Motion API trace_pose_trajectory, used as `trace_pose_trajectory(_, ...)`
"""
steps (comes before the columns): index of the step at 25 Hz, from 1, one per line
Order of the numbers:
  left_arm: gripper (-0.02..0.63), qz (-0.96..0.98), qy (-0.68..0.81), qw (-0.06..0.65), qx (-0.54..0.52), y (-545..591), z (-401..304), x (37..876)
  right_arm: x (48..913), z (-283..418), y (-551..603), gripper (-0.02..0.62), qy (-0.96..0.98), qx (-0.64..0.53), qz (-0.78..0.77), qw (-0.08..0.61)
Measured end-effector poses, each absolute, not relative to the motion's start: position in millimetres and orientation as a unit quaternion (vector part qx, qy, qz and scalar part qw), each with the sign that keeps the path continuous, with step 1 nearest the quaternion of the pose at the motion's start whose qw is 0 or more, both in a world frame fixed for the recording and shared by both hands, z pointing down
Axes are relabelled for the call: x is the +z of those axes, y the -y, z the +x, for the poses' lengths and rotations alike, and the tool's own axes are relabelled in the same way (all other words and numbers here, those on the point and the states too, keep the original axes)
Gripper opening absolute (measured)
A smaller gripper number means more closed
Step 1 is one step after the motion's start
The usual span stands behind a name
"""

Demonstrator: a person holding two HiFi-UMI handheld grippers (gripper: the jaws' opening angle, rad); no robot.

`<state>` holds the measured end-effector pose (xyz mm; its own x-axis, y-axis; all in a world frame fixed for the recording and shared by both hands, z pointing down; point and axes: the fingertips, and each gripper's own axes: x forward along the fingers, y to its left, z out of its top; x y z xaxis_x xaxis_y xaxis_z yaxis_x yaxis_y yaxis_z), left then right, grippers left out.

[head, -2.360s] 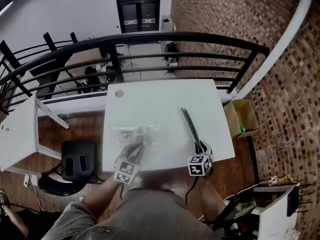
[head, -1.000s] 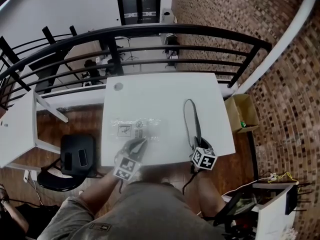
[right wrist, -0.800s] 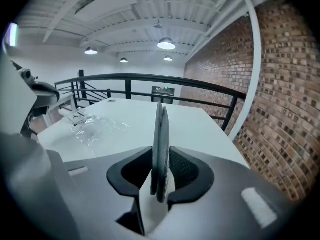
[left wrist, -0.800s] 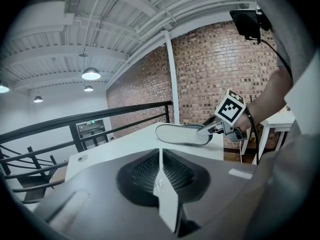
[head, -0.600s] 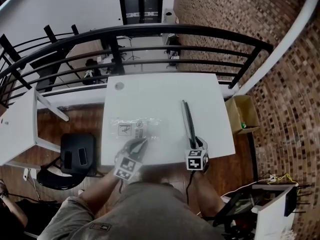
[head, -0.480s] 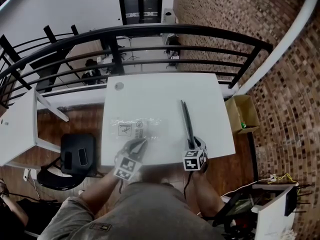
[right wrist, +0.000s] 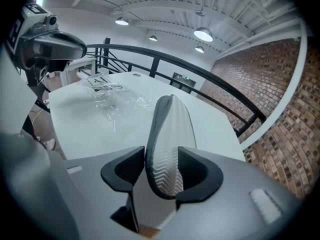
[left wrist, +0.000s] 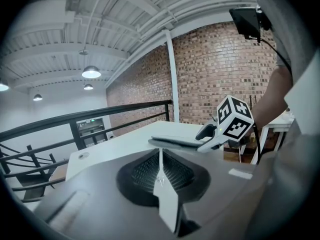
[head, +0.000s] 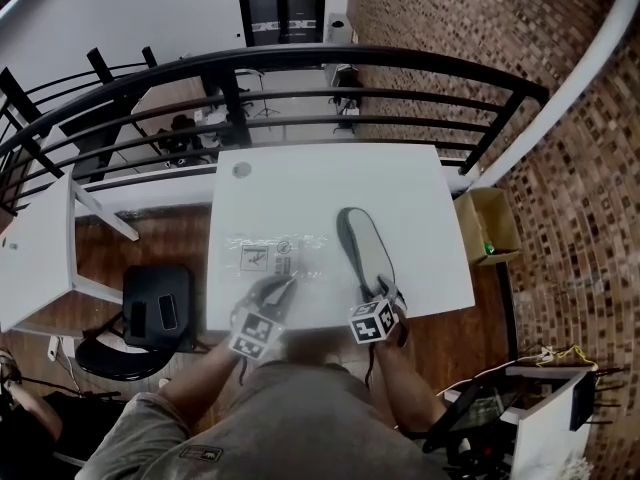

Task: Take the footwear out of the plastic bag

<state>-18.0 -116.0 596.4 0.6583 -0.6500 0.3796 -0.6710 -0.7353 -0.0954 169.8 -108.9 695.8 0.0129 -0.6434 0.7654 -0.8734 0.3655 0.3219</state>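
The shoe (head: 365, 248) is lying flat on the table (head: 300, 183), sole up, out of the bag (head: 280, 260) and just to its right. Its long axis is running straight away from the right gripper (head: 385, 291), with the heel nearest and the toe pointing toward the far edge, leaning slightly left. The heel is sitting between that gripper's 2 jaws, which have just been opening and are standing spread wide. The pads are flanking the heel's sides, and I judge they are not squeezing it. The right gripper is much the nearer of the 2. The left gripper (head: 277, 290) is sitting at the bag's near edge, apart from the shoe, its jaws pressed together on a sliver of the film.

The shoe is showing as thin and slipper-like: a long oval with a pale grey sole in fine chevron tread, ringed by a darker smooth rim. It is probably soft and bendy. The bag is clear crinkled film with a printed label, lying slack and nearly flat. The table is smooth matte white.
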Motion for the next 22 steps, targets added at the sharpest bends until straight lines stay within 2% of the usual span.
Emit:
trace_pose_trajectory(4, 0.02, 0.911, 0.361, 0.028, 0.198, 117, -22, 598, 705, 164, 104, 0.249, 0.694, 0.157, 0.542, 0.447)
trace_pose_trajectory(10, 0.02, 0.911, 0.362, 0.029, 0.197, 115, -23, 600, 693, 160, 103, 0.243, 0.705, 0.165, 0.554, 0.411)
trace_pose_trajectory(22, 0.009, 0.893, 0.41, 0.018, 0.186, 83, 1, 582, 613, 150, 85, 0.036, 0.765, 0.09, 0.564, 0.296)
